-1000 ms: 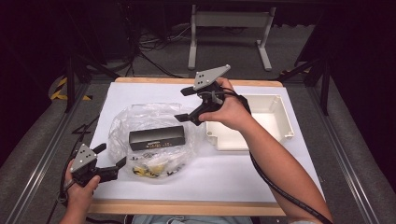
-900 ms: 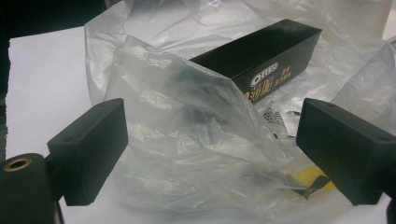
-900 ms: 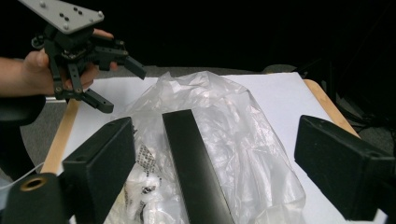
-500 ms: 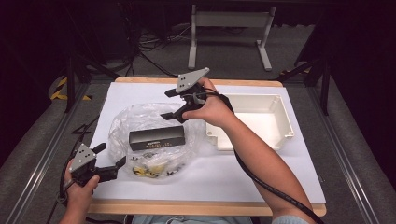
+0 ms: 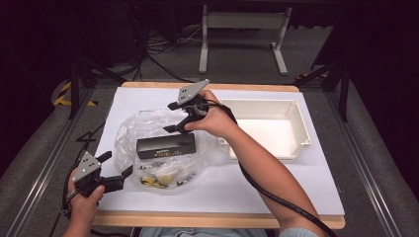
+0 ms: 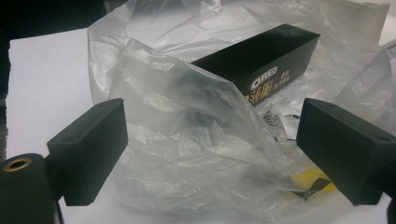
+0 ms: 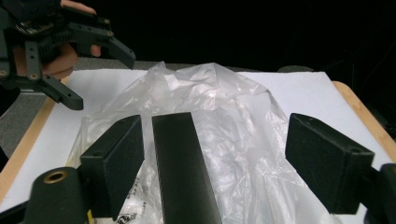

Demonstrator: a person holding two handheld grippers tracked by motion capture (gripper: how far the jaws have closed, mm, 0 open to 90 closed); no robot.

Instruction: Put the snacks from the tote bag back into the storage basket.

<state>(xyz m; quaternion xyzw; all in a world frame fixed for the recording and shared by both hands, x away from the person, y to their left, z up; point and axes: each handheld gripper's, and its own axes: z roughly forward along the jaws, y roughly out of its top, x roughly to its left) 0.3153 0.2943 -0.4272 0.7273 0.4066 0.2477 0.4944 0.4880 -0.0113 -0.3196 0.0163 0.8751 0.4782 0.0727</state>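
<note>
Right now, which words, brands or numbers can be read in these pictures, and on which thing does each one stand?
"OREO": white logo on the side of the black box in the clear plastic bag.
Gold characters under that logo: too blurred to read.
Print on the small packets in the bag: too small to read.

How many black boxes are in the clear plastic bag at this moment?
1. The black box lies inside the clear plastic bag, mid-table. Small packets beneath it could hide more.
</note>
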